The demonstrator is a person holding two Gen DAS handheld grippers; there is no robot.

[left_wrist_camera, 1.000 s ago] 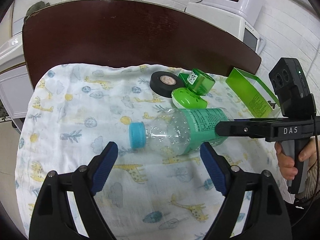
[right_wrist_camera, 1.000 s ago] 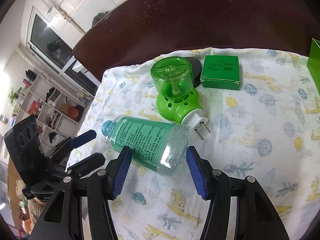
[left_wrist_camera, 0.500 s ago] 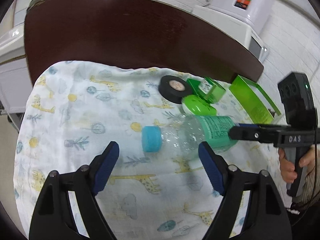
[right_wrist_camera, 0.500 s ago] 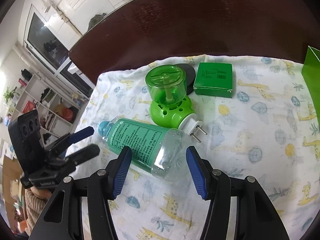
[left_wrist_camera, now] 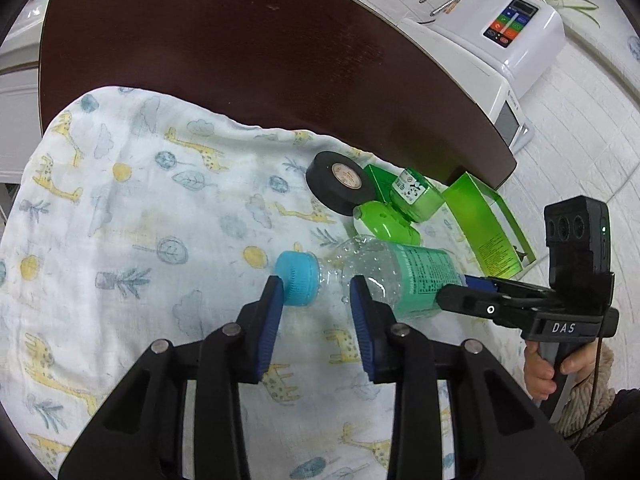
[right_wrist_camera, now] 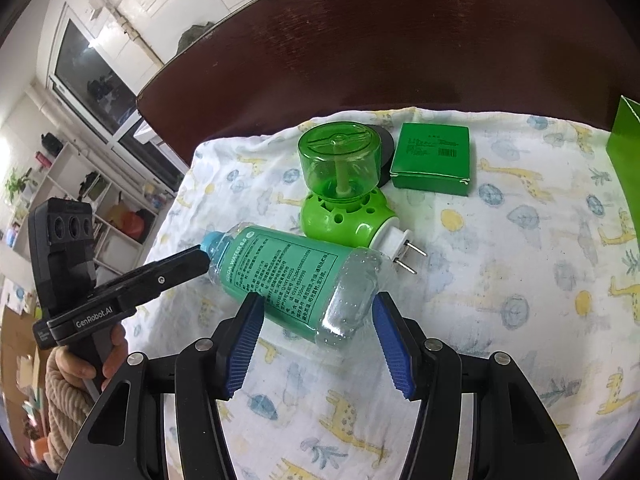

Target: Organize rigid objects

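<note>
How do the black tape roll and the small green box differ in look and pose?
The black tape roll is round with a hole in the middle, while the small green box is square and closed. The tape roll is plain black with a pale inner label; the green box carries printed text and a barcode. The tape roll is partly hidden behind the green plug-in device in the right wrist view; the box shows whole. Both lie flat on the giraffe-print cloth.

Your bottle (right_wrist_camera: 288, 276) hides its cap (right_wrist_camera: 211, 241) behind the left gripper (right_wrist_camera: 202, 254). The black tape roll (right_wrist_camera: 385, 148) sits mostly behind the green plug-in device (right_wrist_camera: 340, 188). The green stand (right_wrist_camera: 624, 136) is cut off at the right edge.
</note>
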